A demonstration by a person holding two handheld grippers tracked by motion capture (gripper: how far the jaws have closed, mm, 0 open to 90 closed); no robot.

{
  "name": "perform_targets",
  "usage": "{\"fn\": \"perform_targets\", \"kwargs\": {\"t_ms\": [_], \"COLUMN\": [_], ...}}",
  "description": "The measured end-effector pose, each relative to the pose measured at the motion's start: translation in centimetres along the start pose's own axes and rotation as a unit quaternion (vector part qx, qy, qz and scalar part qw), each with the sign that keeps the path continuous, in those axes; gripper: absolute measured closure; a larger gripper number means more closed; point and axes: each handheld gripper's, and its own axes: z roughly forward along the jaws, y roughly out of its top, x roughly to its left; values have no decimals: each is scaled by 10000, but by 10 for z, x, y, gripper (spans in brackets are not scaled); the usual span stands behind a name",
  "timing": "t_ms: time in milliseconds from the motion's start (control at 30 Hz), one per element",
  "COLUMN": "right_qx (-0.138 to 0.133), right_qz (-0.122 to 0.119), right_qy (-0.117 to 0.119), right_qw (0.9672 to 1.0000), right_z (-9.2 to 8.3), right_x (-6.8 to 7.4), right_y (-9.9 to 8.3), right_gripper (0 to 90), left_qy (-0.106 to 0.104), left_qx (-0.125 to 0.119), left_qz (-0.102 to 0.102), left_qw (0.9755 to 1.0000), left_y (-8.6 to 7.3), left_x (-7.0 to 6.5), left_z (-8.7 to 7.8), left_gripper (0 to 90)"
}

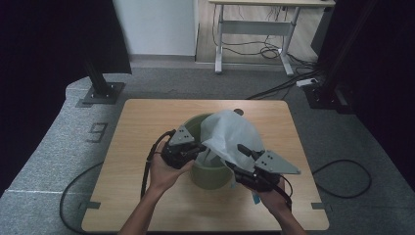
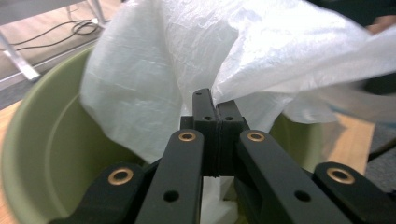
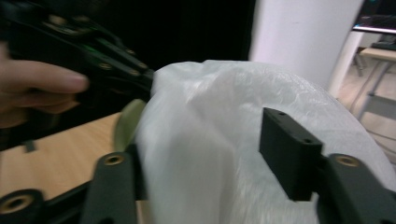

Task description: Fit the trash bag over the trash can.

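A white plastic bag (image 1: 230, 132) bulges out of a pale green bin (image 1: 210, 174) at the middle of the wooden table (image 1: 142, 117). My left gripper (image 1: 198, 147) sits at the bin's left rim. In the left gripper view it (image 2: 215, 105) is shut on a fold of the bag (image 2: 163, 60) above the bin's inside wall (image 2: 51, 140). My right gripper (image 1: 234, 156) comes in from the bin's right side. Its jaws (image 3: 215, 154) stand apart with the bag (image 3: 210, 116) bulging between them; the left jaw is partly hidden by the film.
The bin stands near the table's front half, with bare wood to its left and right. A desk frame (image 1: 254, 29) and loose cables lie on the floor beyond the table. In the right gripper view the other hand (image 3: 37, 88) and left gripper (image 3: 116, 70) are close by.
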Motion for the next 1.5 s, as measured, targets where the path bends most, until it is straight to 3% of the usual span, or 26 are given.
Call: {"fn": "perform_targets", "kwargs": {"t_ms": [133,267,333,400,533,767,933,1033,1167,1367,1467,1500], "right_qx": [-101,-211,-269,-312,-343,-7,288,490,567,526,428,406], "right_qz": [209,326,375,412,618,837,1045,990,1038,1238,1216,1204], "right_qy": [348,468,430,162,-108,-524,-615,-691,-680,-341,-125,-102], "right_qw": [9991,9981,9980,9985,9974,9951,9922,9915,9907,9903,9916,9918], "right_z": [-22,-41,-49,-58,-66,-53,-38,-31,-27,-18,-15,-14], "right_x": [1,-3,-7,-16,-36,-65,-82,-86,-94,-114,-116,-116], "right_y": [0,0,0,-1,-6,-29,-52,-62,-69,-79,-82,-82], "right_gripper": [357,342,334,322,321,315,309,296,282,276,358,428], "left_qy": [58,124,169,213,293,388,439,465,470,472,458,452], "left_qx": [23,49,76,95,124,127,118,117,101,96,98,98], "left_qz": [-81,-162,-200,-265,-364,-564,-666,-713,-773,-850,-860,-861], "left_qw": [9999,9998,9996,9994,9988,9976,9967,9963,9958,9952,9952,9952], "left_y": [-3,-7,-10,-12,-16,-21,-24,-27,-27,-27,-27,-27], "left_x": [6,12,16,21,29,42,50,53,57,61,61,61], "left_z": [-4,-7,-9,-11,-13,-18,-19,-19,-19,-16,-15,-15], "left_gripper": [896,896,896,896,895,893,893,893,893,892,891,891]}}
